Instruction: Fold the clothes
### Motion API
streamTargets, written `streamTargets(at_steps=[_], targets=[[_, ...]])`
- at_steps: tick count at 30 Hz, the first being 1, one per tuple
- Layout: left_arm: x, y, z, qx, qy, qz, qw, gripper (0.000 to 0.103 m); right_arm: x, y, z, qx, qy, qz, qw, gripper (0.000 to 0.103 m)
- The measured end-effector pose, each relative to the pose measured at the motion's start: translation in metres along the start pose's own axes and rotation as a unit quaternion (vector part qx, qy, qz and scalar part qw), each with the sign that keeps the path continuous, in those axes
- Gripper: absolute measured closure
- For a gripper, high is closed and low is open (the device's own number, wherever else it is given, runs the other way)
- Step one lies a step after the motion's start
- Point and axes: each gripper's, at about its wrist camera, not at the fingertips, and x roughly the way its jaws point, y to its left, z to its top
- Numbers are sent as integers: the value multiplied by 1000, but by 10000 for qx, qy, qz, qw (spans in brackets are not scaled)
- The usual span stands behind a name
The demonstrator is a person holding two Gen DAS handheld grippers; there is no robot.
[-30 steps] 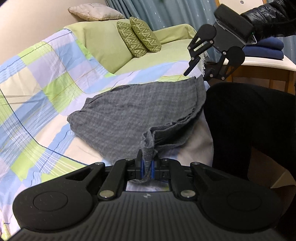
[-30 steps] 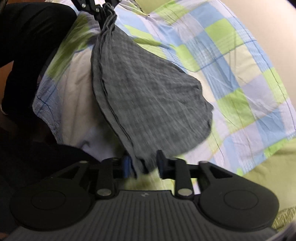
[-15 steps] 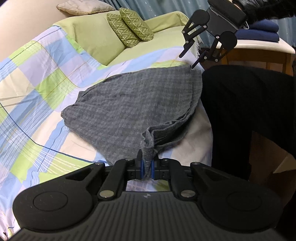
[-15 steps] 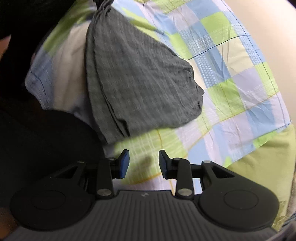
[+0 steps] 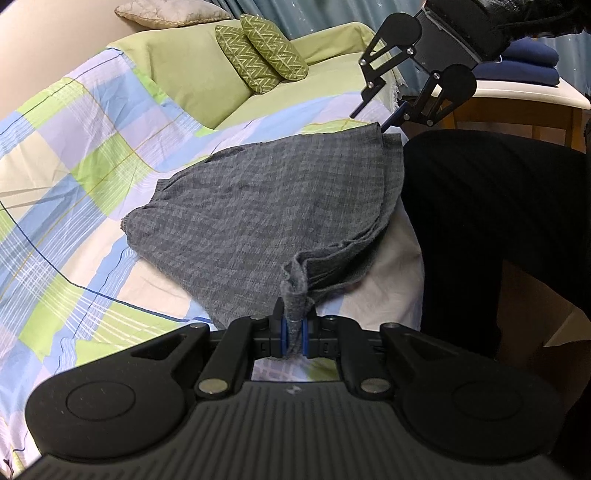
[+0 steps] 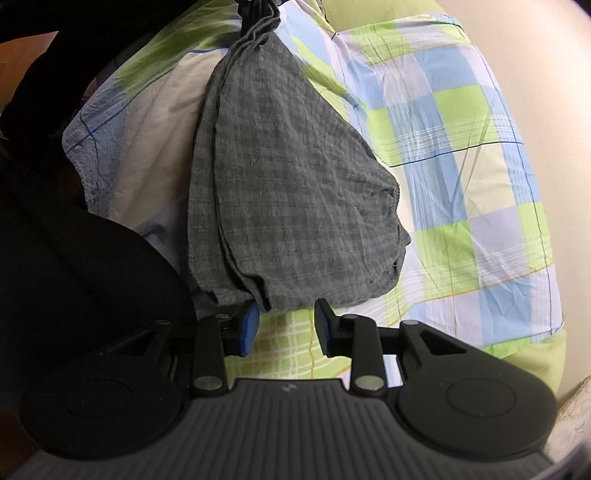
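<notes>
Bedsheet [image 5: 92,155]; left gripper [image 5: 293,330] pinches cloth [image 5: 258,206].

- we hold the left gripper [image 5: 294,334] low and level, jaws pinched tight together with only a thin gap between the blue pads [image 5: 283,336].
- we hold the right gripper [image 6: 283,326] with jaws spread apart, blue pads [image 6: 248,328] facing each other across a wide gap.
- from the left wrist view, right gripper [image 5: 384,122] angles down, our dark-sleeved arm [image 5: 517,18] behind it.
</notes>
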Motion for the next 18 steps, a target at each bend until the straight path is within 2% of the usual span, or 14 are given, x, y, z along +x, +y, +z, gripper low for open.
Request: streamTargets(at_steps=[3, 4, 6, 14, 18], targets=[[0, 0, 0, -15, -4, 6, 10000, 96, 0, 0, 2, -31, -43, -2, 10000, 96], [0, 0, -1, -20, -6, 8, 10000, 96, -1, -1, 2, -14, -64, 44, 10000, 96], [0, 0, -1, -30, -9, 11, 10000, 96, -2, -4, 2, 59, -90, 178, 9998, 103], [1, 0, -2, -71, -21, 27, 10000, 96, -18, -4, 3, 358, -92, 348, 9987, 103], [-1, 0, -2, -53, -15, 43, 10000, 96, -7, 6, -1, 383, 75, 470, 9981, 103]])
